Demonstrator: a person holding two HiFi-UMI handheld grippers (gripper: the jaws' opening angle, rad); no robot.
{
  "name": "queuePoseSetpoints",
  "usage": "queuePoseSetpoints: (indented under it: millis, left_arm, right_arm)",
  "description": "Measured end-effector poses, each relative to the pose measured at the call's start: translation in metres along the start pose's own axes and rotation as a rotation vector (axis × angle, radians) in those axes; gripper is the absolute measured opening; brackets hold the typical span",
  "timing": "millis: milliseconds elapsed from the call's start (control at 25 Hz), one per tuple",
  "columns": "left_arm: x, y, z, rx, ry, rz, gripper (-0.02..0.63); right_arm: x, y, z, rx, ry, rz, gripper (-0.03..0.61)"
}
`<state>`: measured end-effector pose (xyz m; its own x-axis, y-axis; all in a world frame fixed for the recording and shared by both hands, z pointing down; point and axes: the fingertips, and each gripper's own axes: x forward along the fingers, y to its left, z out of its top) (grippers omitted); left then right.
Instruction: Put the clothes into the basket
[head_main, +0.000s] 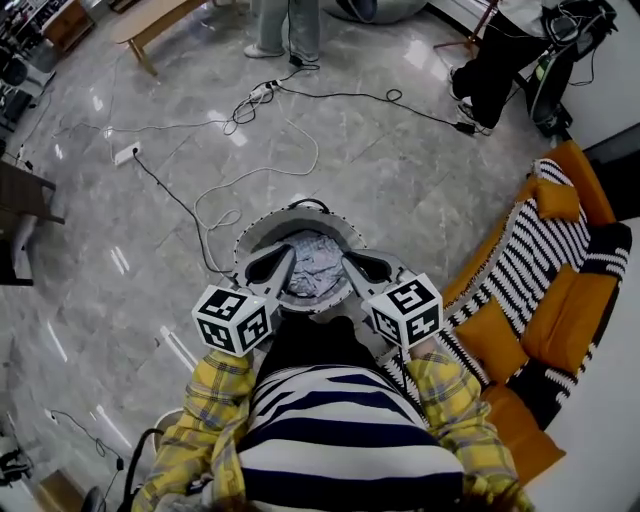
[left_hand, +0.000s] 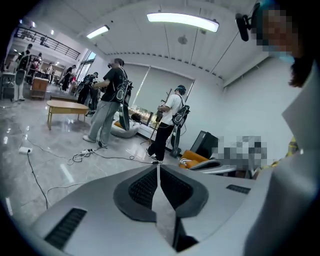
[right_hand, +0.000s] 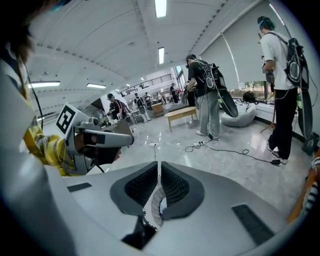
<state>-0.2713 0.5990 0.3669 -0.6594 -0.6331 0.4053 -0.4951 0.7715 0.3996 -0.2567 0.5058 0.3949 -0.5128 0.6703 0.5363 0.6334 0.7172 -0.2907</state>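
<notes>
A round grey basket (head_main: 247, 236) stands on the marble floor just in front of me. A crumpled pale blue-and-white cloth (head_main: 312, 262) lies inside it. My left gripper (head_main: 288, 254) and right gripper (head_main: 346, 259) hover side by side over the basket's near rim, both pointing at the cloth. Seen in its own view, the left gripper (left_hand: 158, 168) has its ribbed pads pressed together with nothing between them. The right gripper (right_hand: 159, 165) is likewise shut and empty, and the left gripper's marker cube (right_hand: 65, 119) shows beside it. No cloth hangs from either gripper.
An orange sofa (head_main: 570, 300) with a black-and-white striped blanket (head_main: 520, 262) sits close on the right. Cables (head_main: 250, 175) and a power strip (head_main: 126, 153) trail over the floor beyond the basket. A wooden bench (left_hand: 66, 106) and standing people (left_hand: 107, 102) are farther off.
</notes>
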Motion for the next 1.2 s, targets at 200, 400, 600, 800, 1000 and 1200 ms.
queuePoseSetpoints:
  millis: [200, 400, 600, 800, 1000, 1200]
  left_arm:
    - [-0.007, -0.002, 0.008, 0.029, -0.033, 0.016, 0.032]
    - [-0.006, -0.003, 0.004, 0.042, -0.009, 0.045, 0.031]
    - [-0.004, -0.004, 0.003, 0.05, 0.0, 0.043, 0.031]
    - [-0.003, -0.006, 0.003, 0.056, -0.002, 0.051, 0.032]
    - [-0.005, -0.005, 0.003, 0.058, -0.004, 0.065, 0.031]
    - [-0.006, -0.002, 0.007, 0.075, 0.003, 0.064, 0.031]
  right_arm:
    - [-0.015, 0.003, 0.016, 0.055, -0.086, -0.006, 0.034]
    - [-0.028, 0.005, 0.028, 0.148, -0.15, -0.012, 0.026]
    - [-0.032, 0.005, 0.028, 0.167, -0.159, -0.023, 0.026]
    - [-0.035, 0.004, 0.023, 0.171, -0.158, -0.03, 0.025]
    - [-0.035, 0.005, 0.024, 0.186, -0.166, -0.021, 0.026]
    - [-0.032, 0.008, 0.026, 0.187, -0.163, -0.019, 0.026]
